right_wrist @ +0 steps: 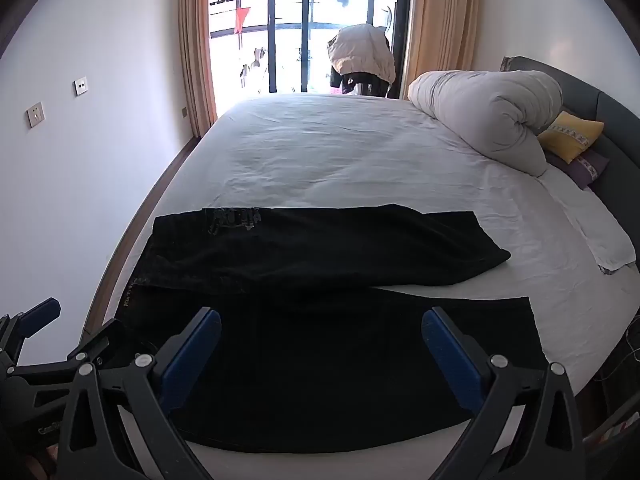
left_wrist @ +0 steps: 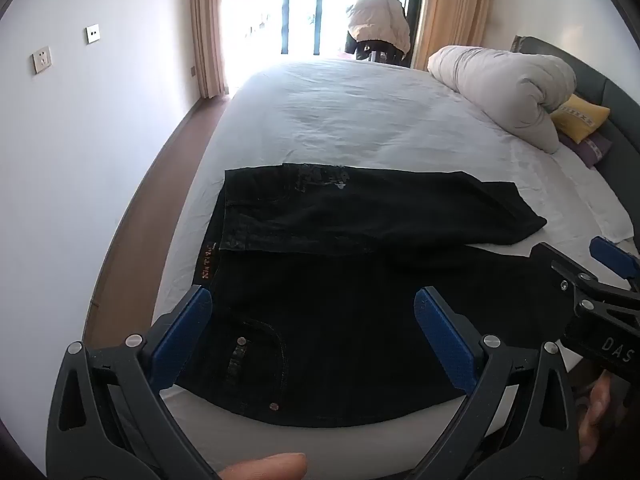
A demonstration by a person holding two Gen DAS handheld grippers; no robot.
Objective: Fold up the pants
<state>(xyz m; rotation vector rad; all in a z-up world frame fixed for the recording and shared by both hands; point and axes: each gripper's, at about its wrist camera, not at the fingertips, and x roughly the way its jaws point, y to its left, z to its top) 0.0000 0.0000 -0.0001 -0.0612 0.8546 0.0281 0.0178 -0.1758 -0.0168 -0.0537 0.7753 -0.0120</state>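
Note:
Black pants [left_wrist: 340, 280] lie flat on the white bed [left_wrist: 360, 120], waist to the left, both legs running right; they also show in the right wrist view [right_wrist: 320, 320]. The far leg lies partly over the near one. My left gripper [left_wrist: 312, 320] is open, hovering over the waist and pocket area near the bed's front edge. My right gripper [right_wrist: 320, 344] is open above the near leg. The right gripper also shows at the right edge of the left wrist view [left_wrist: 600, 280], and the left gripper at the left edge of the right wrist view [right_wrist: 40, 340].
A rolled white duvet [left_wrist: 508, 88] and a yellow pillow [left_wrist: 580, 118] lie at the bed's far right by the grey headboard [left_wrist: 616, 104]. A white wall [left_wrist: 80, 120] runs close along the left. Balcony doors [right_wrist: 304, 32] and a jacket-draped chair [right_wrist: 362, 56] stand beyond the bed.

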